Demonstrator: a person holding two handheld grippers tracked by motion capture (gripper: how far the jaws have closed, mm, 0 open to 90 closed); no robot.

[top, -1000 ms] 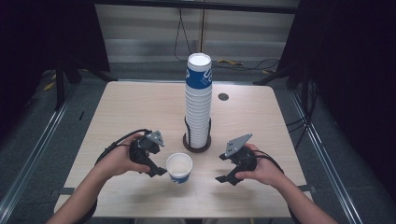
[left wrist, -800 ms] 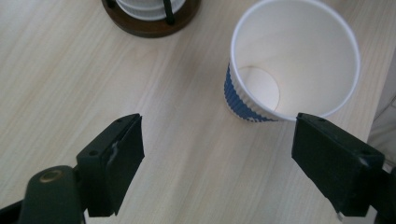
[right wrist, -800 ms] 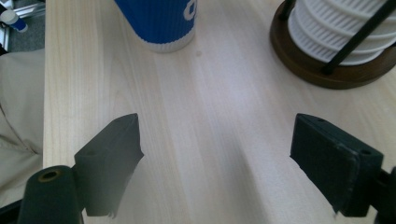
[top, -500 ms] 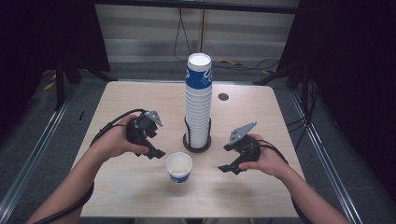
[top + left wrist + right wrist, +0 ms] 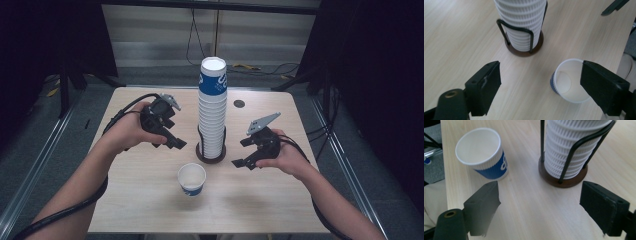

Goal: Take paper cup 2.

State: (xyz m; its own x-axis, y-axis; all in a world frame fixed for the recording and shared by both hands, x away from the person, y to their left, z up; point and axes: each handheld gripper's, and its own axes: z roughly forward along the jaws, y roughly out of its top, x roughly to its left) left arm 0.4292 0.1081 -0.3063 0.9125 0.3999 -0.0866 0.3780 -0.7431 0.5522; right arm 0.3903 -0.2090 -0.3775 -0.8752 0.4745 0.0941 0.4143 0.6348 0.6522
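High view: a single cup [image 5: 192, 179] stands upright on the table [image 5: 125, 200], in front of the stack [image 5: 212, 110] in its wire holder [image 5: 210, 152]. The left gripper [image 5: 170, 140] hangs left of the stack and the right gripper [image 5: 247, 159] right of it, the cup between and nearer the person than both, touching neither. Both sets of jaws stand spread with nothing in them — my reading is that one cup is set out and the step in hand is going to the stack for the next one.

Left gripper view: the left gripper [image 5: 540, 82] looks down past its wide-apart jaws; the cup [image 5: 570, 81] sits just beside the right-hand jaw in the picture, below it and apart, while the holder [image 5: 524, 41] stands farther ahead.

Right gripper view: the right gripper [image 5: 540, 205] is likewise spread and empty; the cup [image 5: 482, 152] lies up and to the left, the stack [image 5: 574, 147] up and to the right.

Next, I judge, a gripper must rise to the stack's top rim and pinch one cup only — the other may need to steady the cups beneath
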